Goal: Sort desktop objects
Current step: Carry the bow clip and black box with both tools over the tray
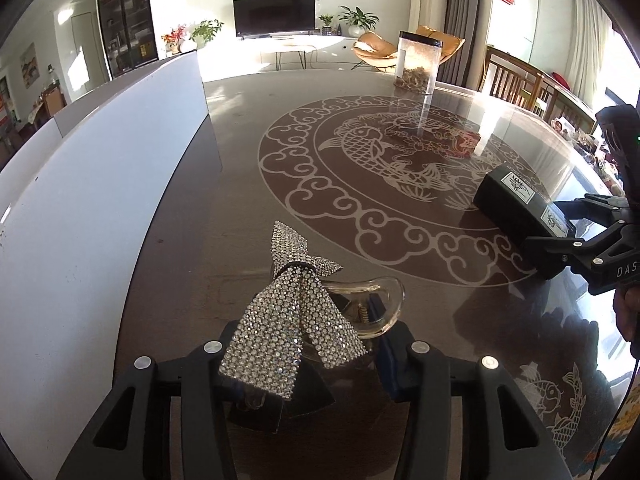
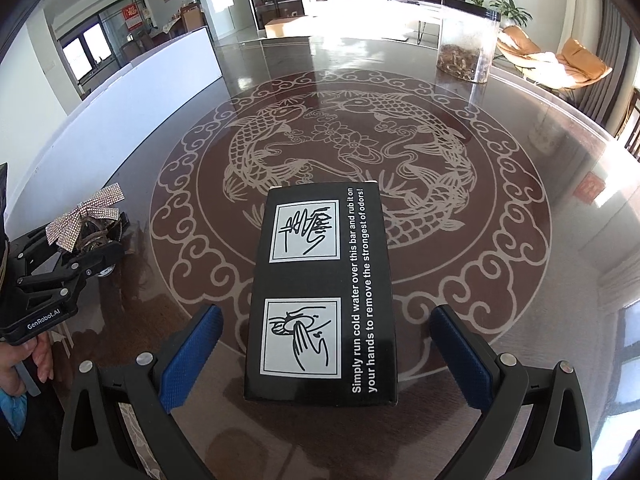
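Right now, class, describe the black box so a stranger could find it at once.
On the dark table, find the round fish medallion. The black box lies flat on its near edge, between the right gripper's open fingers, marked by white hand-washing drawings.

The left gripper was held low, its jaws closed in on a hair clip. The right gripper was level, jaws spread wide, blue pads touching nothing.
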### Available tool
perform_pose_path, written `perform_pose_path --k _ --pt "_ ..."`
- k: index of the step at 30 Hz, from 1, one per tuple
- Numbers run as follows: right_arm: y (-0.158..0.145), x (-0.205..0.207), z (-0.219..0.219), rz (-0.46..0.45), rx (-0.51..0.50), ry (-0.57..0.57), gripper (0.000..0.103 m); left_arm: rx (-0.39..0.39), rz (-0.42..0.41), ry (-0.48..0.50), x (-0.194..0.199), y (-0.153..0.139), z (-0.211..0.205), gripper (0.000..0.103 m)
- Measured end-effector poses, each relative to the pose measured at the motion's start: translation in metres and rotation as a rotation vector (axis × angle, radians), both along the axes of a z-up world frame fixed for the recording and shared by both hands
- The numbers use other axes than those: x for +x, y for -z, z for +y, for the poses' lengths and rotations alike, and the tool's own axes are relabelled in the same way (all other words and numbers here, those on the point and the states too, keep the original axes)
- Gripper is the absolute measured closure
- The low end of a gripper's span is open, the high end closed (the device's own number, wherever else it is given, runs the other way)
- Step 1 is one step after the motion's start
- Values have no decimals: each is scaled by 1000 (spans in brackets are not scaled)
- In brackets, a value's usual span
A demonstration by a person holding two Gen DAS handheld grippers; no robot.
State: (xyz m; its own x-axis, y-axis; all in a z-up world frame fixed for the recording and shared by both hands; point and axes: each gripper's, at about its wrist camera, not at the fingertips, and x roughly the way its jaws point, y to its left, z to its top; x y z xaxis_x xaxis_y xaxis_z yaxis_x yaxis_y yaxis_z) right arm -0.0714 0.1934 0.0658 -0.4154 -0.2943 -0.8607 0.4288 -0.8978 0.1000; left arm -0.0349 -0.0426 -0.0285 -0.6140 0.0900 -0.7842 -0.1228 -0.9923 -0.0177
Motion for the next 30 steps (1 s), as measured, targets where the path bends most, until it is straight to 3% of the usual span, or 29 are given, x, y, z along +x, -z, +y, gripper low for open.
perform_pose_path --k 7,8,9,10,15,24,30 --pt "-6 -8 -3 11 -6 -16 0 29 -4 4 2 0 0 55" --pt "-6 -8 -3 8 -20 -27 12 39 -7 6 3 0 0 55" --pt "-6 -8 -4 1 -21 -34 41 49 -10 8 5 0 0 55" --pt "-6 -7 -6 1 17 -25 42 58 -12 11 7 -1 0 55" --pt "-19 17 -8 23 8 -56 43 89 16 25 22 -14 3 55" --pt "-32 54 -8 4 -93 -66 43 145 71 -6 61 -49 -2 55" --pt "-66 61 -38 44 -153 -140 43 165 135 -54 80 -93 -31 55"
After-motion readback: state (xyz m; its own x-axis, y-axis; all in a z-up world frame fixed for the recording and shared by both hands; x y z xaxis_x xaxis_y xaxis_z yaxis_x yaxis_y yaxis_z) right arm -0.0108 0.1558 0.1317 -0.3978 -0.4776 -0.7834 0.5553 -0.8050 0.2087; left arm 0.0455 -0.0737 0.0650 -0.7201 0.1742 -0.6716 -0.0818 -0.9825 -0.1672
